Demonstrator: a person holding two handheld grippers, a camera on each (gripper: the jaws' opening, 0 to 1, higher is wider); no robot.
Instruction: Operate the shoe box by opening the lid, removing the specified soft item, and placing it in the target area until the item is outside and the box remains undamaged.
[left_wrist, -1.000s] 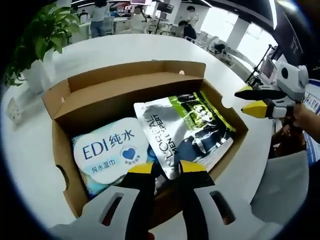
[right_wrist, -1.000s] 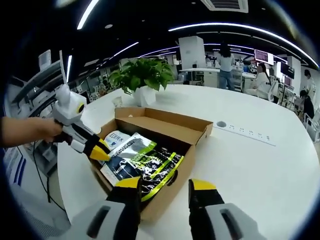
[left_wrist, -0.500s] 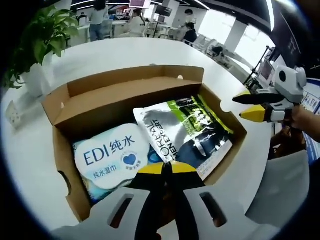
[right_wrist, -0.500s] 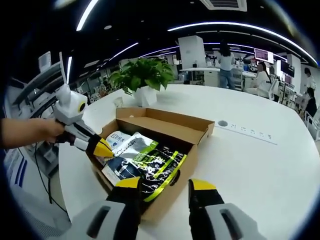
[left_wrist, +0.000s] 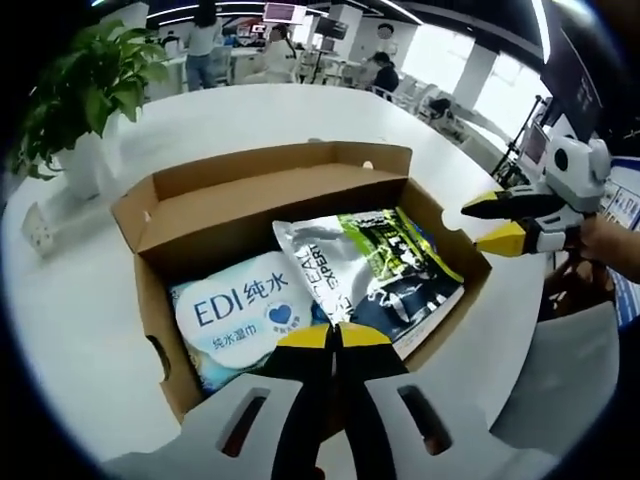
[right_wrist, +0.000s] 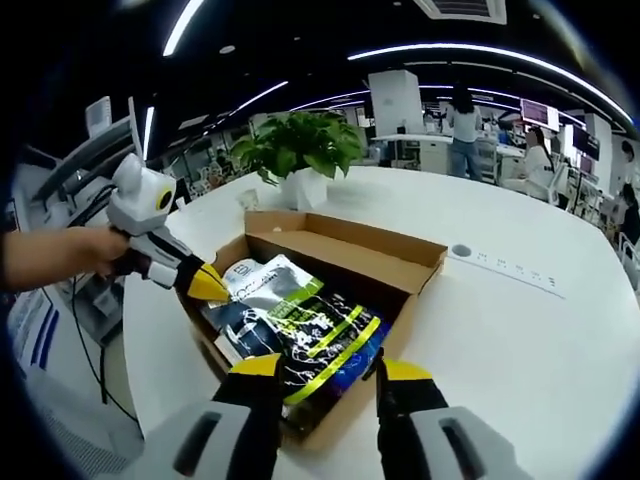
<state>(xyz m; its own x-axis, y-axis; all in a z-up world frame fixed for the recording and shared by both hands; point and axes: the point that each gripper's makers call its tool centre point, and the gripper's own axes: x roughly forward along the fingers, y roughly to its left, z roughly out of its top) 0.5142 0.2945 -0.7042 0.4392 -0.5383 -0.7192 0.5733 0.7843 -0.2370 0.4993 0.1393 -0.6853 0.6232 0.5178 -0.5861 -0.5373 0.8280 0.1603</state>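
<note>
Box open on table; silver pouch lies inside beside wipes pack. Left gripper clenched at pouch's near edge, contact unclear; right gripper spread, empty. Pouch likely light, floppy, slick; pinch edge seam.

Wipes pack partly covered by the silver pouch. Near corner of the box hidden behind jaws. Left gripper perhaps touching the pouch; contact point too small to tell.
</note>
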